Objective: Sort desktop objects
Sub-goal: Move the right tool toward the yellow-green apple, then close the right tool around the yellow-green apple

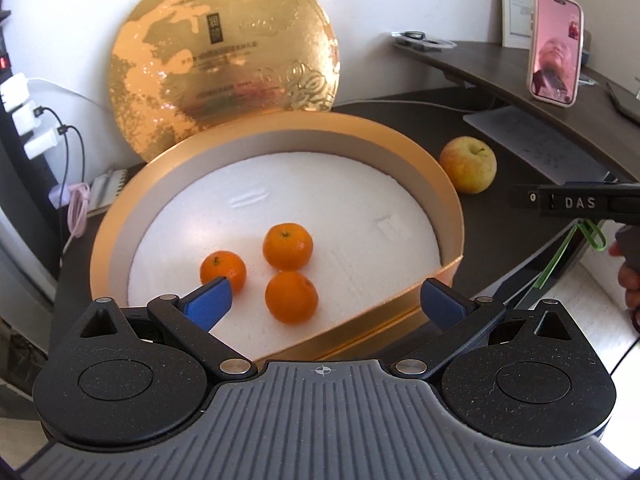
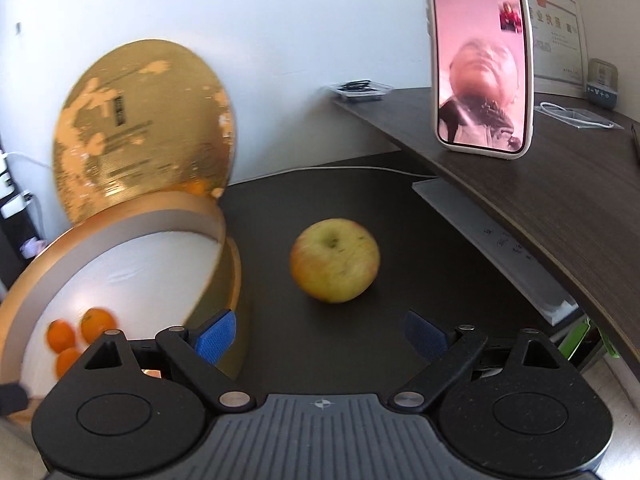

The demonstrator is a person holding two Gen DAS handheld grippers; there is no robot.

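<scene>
A gold lid [image 1: 224, 40] leans on the wall behind a round gold box [image 1: 400, 152] holding three oranges [image 1: 287, 246]. The left gripper [image 1: 326, 298] hangs wide open and empty over them. Right of the box, an apple [image 2: 334, 260] sits on the dark desk [image 2: 320, 344] ahead of the right gripper [image 2: 320, 338], also spread wide, gripping nothing.

- The left wrist camera sat just behind the left gripper [image 1: 325, 298], looking forward and steeply down over its wide-set jaws, close above the near rim of the round gold box [image 1: 448, 196].
- The right wrist camera sat behind the right gripper [image 2: 320, 338], tilted down at the dark desk [image 2: 320, 184], near the apple [image 2: 334, 261].
- Both views shared the box, its upright gold lid [image 1: 224, 60], three oranges [image 1: 287, 246], the apple and the propped phone [image 2: 482, 64].
</scene>
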